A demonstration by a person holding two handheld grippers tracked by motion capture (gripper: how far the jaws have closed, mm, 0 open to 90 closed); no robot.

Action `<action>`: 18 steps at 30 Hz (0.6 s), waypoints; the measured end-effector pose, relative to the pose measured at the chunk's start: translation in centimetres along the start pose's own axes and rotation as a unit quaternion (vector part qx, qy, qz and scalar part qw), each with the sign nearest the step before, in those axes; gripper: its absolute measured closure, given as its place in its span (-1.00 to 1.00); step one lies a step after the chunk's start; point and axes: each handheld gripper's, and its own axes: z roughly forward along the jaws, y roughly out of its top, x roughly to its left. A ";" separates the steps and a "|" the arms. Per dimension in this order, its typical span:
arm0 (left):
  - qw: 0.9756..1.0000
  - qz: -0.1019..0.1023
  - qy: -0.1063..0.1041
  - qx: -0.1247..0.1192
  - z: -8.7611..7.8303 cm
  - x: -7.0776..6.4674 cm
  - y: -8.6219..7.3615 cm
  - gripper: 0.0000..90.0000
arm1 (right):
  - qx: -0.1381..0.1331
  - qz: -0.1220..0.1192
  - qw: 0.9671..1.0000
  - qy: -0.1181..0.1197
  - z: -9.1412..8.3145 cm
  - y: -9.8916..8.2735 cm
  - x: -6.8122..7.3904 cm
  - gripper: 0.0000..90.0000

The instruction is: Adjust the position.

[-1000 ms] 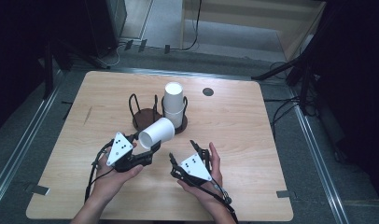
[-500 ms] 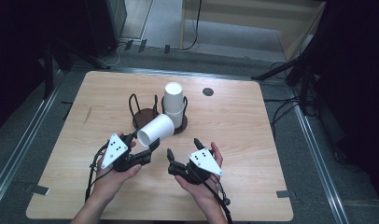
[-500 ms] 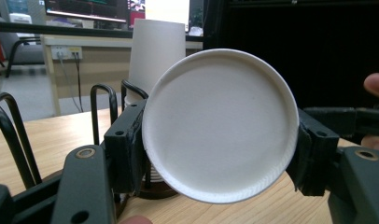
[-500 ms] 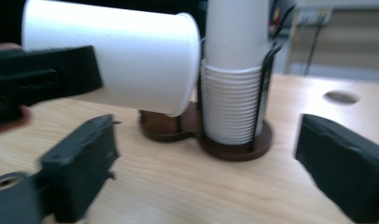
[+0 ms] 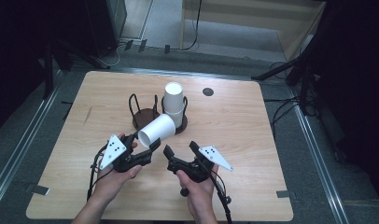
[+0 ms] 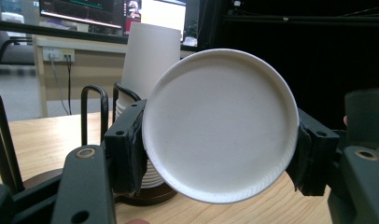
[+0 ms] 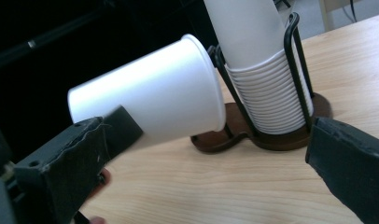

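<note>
- One white paper cup [image 5: 156,131] lies sideways in the air, grasped at its base by the left gripper [image 5: 142,150], near the desk's [image 5: 253,140] front edge.
- Right gripper [image 5: 182,155] fingers have just been opening, released, nothing between them.
- Behind, a cup stack [image 5: 173,103] stands in its dark holder [image 5: 142,116].

A pale wooden desk [image 5: 234,140] with rounded corners fills the middle, and there's a small dark round disc [image 5: 207,92] set in its top near the far edge. Dark grey floor [image 5: 313,177] runs all round it, with metal rails [image 5: 318,158] flanking both sides. Grey tape patches [image 5: 38,190] sit by the near corners. Black cables [image 5: 281,112] snake over the floor at the right, more trail off behind. Further back, a light wooden cabinet [image 5: 253,18] stands against the gloom. Through the left tongs view, a lit monitor [image 6: 85,11] glows up top, wall sockets [image 6: 59,54] below it
</note>
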 end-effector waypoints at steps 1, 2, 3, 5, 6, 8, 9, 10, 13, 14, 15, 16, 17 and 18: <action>1.000 0.000 0.000 -0.001 0.0 -0.1 0.0 -0.26 | -0.006 0.021 1.000 -0.003 -0.1 0.1 0.2 -1.00; 1.000 -0.001 -0.002 -0.004 0.0 -0.1 -0.1 -0.26 | -0.006 0.021 1.000 -0.003 -0.1 0.1 0.2 -1.00; 1.000 -0.001 -0.002 -0.005 0.0 -0.2 -0.1 -0.26 | -0.010 0.032 0.999 -0.004 -0.2 0.1 0.3 -1.00; 1.000 -0.004 -0.006 -0.009 0.1 -0.3 -0.2 -0.26 | -0.014 0.051 0.999 -0.001 -0.2 0.1 0.5 -1.00; 1.000 -0.004 -0.006 -0.010 0.1 -0.4 -0.2 -0.26 | -0.016 0.062 0.998 0.002 -0.2 0.2 0.6 -1.00; 1.000 -0.003 -0.009 -0.014 0.2 -0.5 -0.3 -0.26 | -0.020 0.092 0.996 0.001 -0.2 0.3 0.7 -1.00; 1.000 -0.003 -0.009 -0.015 0.2 -0.6 -0.4 -0.26 | -0.023 0.107 0.994 0.002 -0.2 0.3 0.7 -1.00; 1.000 -0.003 -0.010 -0.016 0.2 -0.7 -0.4 -0.26 | -0.028 0.120 0.992 0.002 -0.2 0.4 0.7 -1.00; 1.000 -0.007 -0.014 -0.014 0.3 -0.9 -0.6 -0.26 | -0.035 0.149 0.988 0.000 -0.1 0.5 0.9 -1.00; 1.000 -0.011 -0.017 -0.013 0.4 -0.9 -0.7 -0.26 | -0.038 0.158 0.987 -0.001 -0.1 0.6 0.9 -1.00; 1.000 -0.012 -0.019 -0.013 0.4 -1.0 -0.7 -0.26 | -0.041 0.168 0.985 -0.004 0.0 0.6 1.1 -1.00; 1.000 -0.012 -0.020 -0.013 0.4 -1.1 -0.7 -0.26 | -0.041 0.168 0.985 -0.004 0.0 0.6 1.1 -1.00; 1.000 -0.012 -0.021 -0.014 0.5 -1.2 -0.8 -0.26 | -0.042 0.182 0.982 -0.001 0.1 0.6 1.1 -1.00; 1.000 -0.012 -0.021 -0.014 0.5 -1.2 -0.8 -0.26 | -0.042 0.182 0.982 -0.001 0.1 0.6 1.1 -1.00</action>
